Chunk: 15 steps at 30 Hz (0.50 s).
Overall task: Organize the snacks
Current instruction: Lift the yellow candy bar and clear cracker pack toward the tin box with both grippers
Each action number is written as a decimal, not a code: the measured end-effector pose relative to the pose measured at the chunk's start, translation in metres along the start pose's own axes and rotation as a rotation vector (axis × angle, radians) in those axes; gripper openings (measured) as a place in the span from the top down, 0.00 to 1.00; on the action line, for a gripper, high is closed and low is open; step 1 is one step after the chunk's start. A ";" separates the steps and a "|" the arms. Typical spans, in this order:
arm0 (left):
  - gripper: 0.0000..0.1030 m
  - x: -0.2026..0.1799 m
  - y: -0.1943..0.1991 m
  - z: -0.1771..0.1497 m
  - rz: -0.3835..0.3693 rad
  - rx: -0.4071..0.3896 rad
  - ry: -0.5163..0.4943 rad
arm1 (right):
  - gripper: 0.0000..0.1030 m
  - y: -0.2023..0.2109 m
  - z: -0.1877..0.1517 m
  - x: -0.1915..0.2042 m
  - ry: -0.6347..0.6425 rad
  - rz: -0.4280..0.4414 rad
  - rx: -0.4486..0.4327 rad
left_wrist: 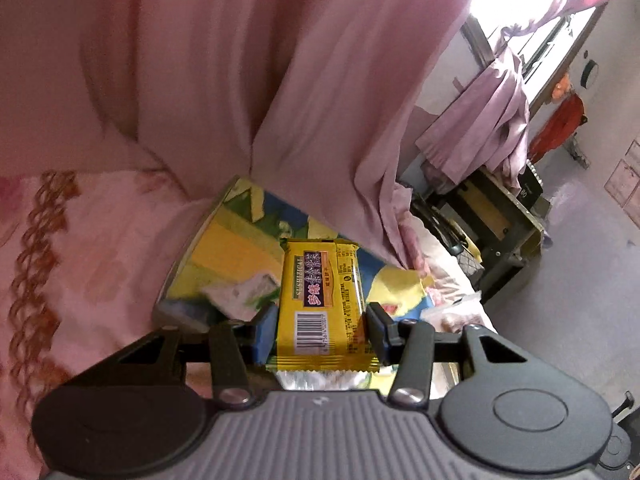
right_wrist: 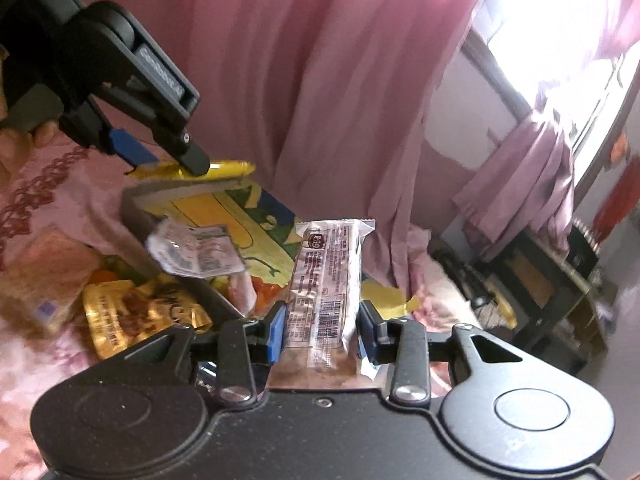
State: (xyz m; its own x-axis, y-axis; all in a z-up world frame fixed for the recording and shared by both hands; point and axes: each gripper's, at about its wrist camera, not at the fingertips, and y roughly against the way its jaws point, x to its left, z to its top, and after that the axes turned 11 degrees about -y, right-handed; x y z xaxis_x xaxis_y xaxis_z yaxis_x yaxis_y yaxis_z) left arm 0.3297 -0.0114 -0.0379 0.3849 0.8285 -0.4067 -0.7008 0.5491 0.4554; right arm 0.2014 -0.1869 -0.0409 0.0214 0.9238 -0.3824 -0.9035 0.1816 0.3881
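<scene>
My left gripper (left_wrist: 322, 330) is shut on a yellow snack packet (left_wrist: 320, 300) with a barcode, held over a colourful open box (left_wrist: 224, 256). That box lies on pink bedding and has a small white-green packet (left_wrist: 244, 292) inside. In the right wrist view my right gripper (right_wrist: 322, 330) is shut on a silvery white snack bar (right_wrist: 326, 292), held upright. The left gripper (right_wrist: 168, 156) shows at upper left with the yellow packet (right_wrist: 224, 168) above the far rim of the box (right_wrist: 240, 224). The white packet (right_wrist: 196, 250) looks blurred above the box.
Golden snack packets (right_wrist: 132, 320) and a pale orange packet (right_wrist: 44, 276) lie on the floral bedding at lower left. A pink curtain (left_wrist: 248, 80) hangs right behind the box. To the right stand a dark table (left_wrist: 504, 216) and a bright window (left_wrist: 532, 12).
</scene>
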 end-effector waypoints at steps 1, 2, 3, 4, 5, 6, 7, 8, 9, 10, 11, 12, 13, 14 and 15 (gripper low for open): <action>0.50 -0.001 -0.006 0.003 0.003 -0.001 -0.004 | 0.61 -0.007 0.000 -0.001 -0.018 0.013 0.000; 0.50 -0.001 -0.011 0.005 0.000 -0.002 -0.004 | 0.61 -0.015 0.001 -0.004 -0.055 0.019 0.014; 0.50 -0.001 -0.017 0.007 -0.005 0.000 -0.001 | 0.61 -0.022 0.002 -0.007 -0.085 0.026 0.025; 0.50 -0.001 -0.024 0.009 -0.007 0.003 0.000 | 0.61 -0.030 0.004 -0.009 -0.119 0.037 0.036; 0.50 -0.002 -0.031 0.010 0.000 0.010 -0.005 | 0.61 -0.037 0.006 -0.011 -0.146 0.046 0.043; 0.50 -0.003 -0.036 0.010 0.009 0.016 -0.013 | 0.61 -0.043 0.008 -0.012 -0.167 0.052 0.046; 0.50 -0.004 -0.042 0.010 0.019 0.023 -0.023 | 0.61 -0.050 0.010 -0.013 -0.193 0.057 0.049; 0.50 -0.005 -0.046 0.009 0.028 0.032 -0.031 | 0.61 -0.057 0.012 -0.015 -0.217 0.061 0.051; 0.50 -0.005 -0.051 0.008 0.037 0.043 -0.037 | 0.61 -0.063 0.013 -0.017 -0.242 0.065 0.054; 0.50 -0.005 -0.055 0.007 0.043 0.054 -0.039 | 0.61 -0.070 0.015 -0.019 -0.266 0.068 0.061; 0.50 -0.004 -0.058 0.005 0.051 0.066 -0.039 | 0.61 -0.076 0.015 -0.021 -0.289 0.070 0.071; 0.50 -0.003 -0.061 0.004 0.060 0.082 -0.036 | 0.61 -0.083 0.015 -0.023 -0.311 0.070 0.082; 0.50 -0.002 -0.064 0.003 0.068 0.094 -0.034 | 0.61 -0.088 0.015 -0.024 -0.328 0.068 0.097; 0.50 0.000 -0.066 0.001 0.074 0.101 -0.032 | 0.61 -0.093 0.015 -0.026 -0.346 0.068 0.107; 0.50 0.001 -0.066 0.000 0.080 0.105 -0.033 | 0.61 -0.098 0.014 -0.028 -0.367 0.069 0.118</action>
State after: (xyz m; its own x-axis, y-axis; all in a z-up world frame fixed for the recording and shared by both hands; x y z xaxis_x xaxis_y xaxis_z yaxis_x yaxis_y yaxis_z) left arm 0.3765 -0.0472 -0.0684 0.3511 0.8722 -0.3406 -0.6636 0.4884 0.5666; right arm 0.2953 -0.2261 -0.0565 0.1331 0.9905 -0.0354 -0.8530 0.1327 0.5048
